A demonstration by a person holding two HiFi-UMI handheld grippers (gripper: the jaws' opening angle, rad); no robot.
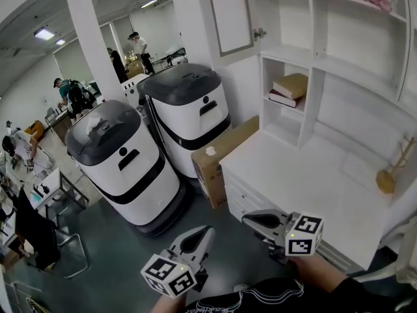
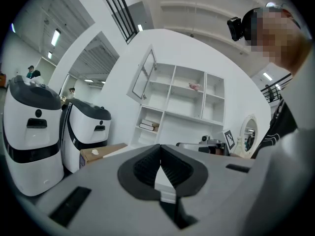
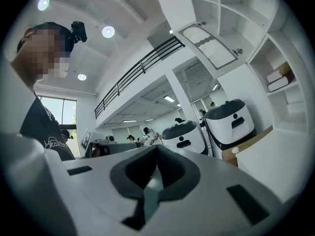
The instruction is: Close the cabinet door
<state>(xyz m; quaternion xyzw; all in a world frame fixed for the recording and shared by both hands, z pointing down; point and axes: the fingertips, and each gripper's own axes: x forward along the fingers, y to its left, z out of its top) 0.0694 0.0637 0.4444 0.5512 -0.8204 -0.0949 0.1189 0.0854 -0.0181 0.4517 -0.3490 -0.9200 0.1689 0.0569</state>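
The white cabinet door (image 1: 229, 18) with a framed panel stands swung open at the top of the white shelf unit (image 1: 326, 51), with its small knob at its right edge. It also shows in the left gripper view as the cabinet door (image 2: 142, 77) and high up in the right gripper view as the cabinet door (image 3: 209, 45). My left gripper (image 1: 202, 235) and right gripper (image 1: 251, 219) are low in the head view, well short of the door, both shut and holding nothing. The left gripper (image 2: 160, 149) faces the shelf unit. The right gripper (image 3: 157, 149) faces the room.
Two white-and-black machines (image 1: 124, 165) (image 1: 189, 113) stand left of the unit, with a cardboard box (image 1: 218, 158) beside them. A white counter (image 1: 313, 181) carries a wooden stand (image 1: 391, 171). Books (image 1: 290, 89) lie in a cubby. People stand far back left.
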